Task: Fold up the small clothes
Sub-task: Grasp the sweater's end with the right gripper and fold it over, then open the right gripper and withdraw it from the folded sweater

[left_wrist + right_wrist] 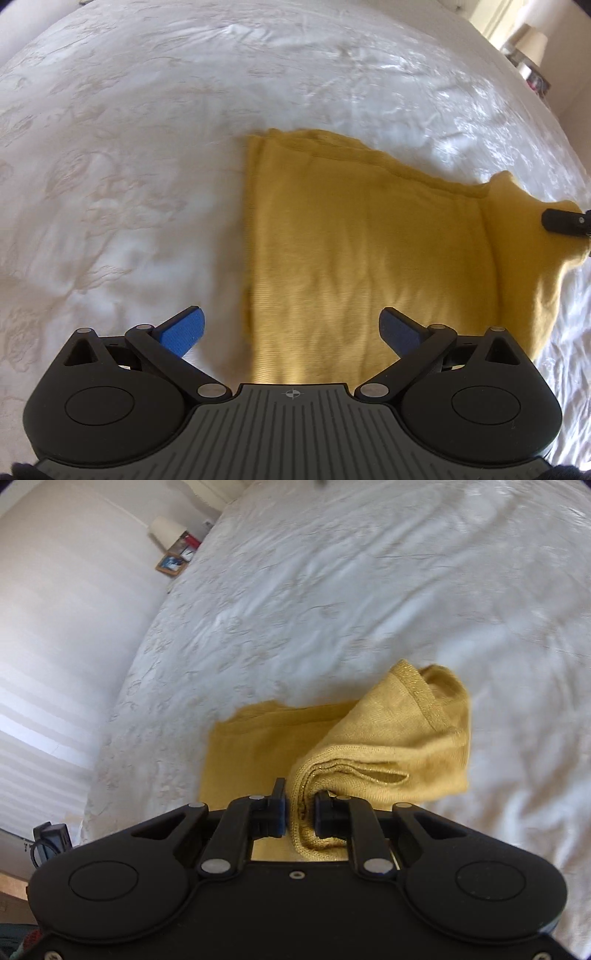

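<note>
The right tool (299, 812) is clamped on a lifted edge of the mustard-yellow knitted garment (369, 251); the left tool (291, 332) hangs wide apart above the white embroidered bed cover (129, 166).

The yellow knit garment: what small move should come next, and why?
Probably carry the right hand-held gripper leftward, laying its lifted end over the flat part. It is shut on the yellow knit garment, whose other part lies flat on the white bedspread; the left hand-held gripper is open and holds nothing.

One yellow garment (369, 251), two hand-held grippers (left (291, 328), right (299, 812)), one bedspread (147, 110).
</note>
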A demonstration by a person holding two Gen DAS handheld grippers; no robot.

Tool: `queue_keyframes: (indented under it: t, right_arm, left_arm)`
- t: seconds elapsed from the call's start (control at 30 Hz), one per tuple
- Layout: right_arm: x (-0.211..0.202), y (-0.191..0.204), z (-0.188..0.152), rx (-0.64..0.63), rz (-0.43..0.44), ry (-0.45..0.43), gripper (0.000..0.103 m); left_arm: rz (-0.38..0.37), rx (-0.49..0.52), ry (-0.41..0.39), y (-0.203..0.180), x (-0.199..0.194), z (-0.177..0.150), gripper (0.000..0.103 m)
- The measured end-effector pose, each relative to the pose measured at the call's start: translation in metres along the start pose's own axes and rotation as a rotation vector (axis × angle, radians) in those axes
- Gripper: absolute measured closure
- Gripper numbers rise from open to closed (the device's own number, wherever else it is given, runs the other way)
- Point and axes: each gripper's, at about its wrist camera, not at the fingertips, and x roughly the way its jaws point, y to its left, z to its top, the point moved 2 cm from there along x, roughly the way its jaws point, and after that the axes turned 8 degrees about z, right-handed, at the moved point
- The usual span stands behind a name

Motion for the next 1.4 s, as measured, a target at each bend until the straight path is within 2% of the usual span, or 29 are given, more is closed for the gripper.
queue_keyframes:
  t: [0.33,0.7,0.77,0.8,0.9,1.0,1.1,1.17,1.3,1.37,1.4]
  right_arm:
    - [0.092,0.059,-0.014,-0.016,0.034,0.064,0.08]
    - [0.157,0.08,-0.035,-0.116,-0.103,0.182,0.08]
    - [0.164,0.083,-0.038,-0.125,-0.116,0.196,0.078]
    - [0.167,0.084,-0.039,-0.124,-0.115,0.201,0.073]
    - [0.162,0.092,-0.038,-0.121,-0.044,0.192,0.056]
    - [0.139,0.108,-0.04,-0.145,0.076,0.153,0.055]
    - [0.107,0.118,-0.041,-0.167,0.134,0.085,0.055]
    - [0.09,0.114,-0.043,-0.16,0.112,0.044,0.055]
    - [0.066,0.095,-0.051,-0.177,0.002,-0.004,0.054]
    - [0.063,0.086,-0.057,-0.197,-0.049,-0.006,0.051]
    - [0.063,0.083,-0.061,-0.21,-0.068,-0.002,0.044]
  left_arm:
    - [-0.002,-0.043,0.006,0.063,-0.007,-0.004,0.001]
    - [0.007,-0.063,0.04,0.098,0.001,-0.009,0.001]
    - [0.004,-0.062,0.043,0.1,0.003,-0.009,0.001]
    - [0.003,-0.061,0.045,0.101,0.004,-0.009,0.001]
    - [-0.008,-0.057,0.047,0.1,0.005,-0.005,0.001]
    - [-0.021,-0.044,0.038,0.097,0.005,0.002,0.001]
    - [-0.028,-0.029,0.026,0.094,0.006,0.013,0.001]
    - [-0.036,-0.023,0.019,0.091,0.007,0.021,0.001]
    - [-0.068,0.009,0.008,0.08,0.01,0.042,0.001]
    - [-0.082,0.033,0.002,0.073,0.012,0.052,0.001]
    - [-0.087,0.044,-0.001,0.069,0.013,0.057,0.001]
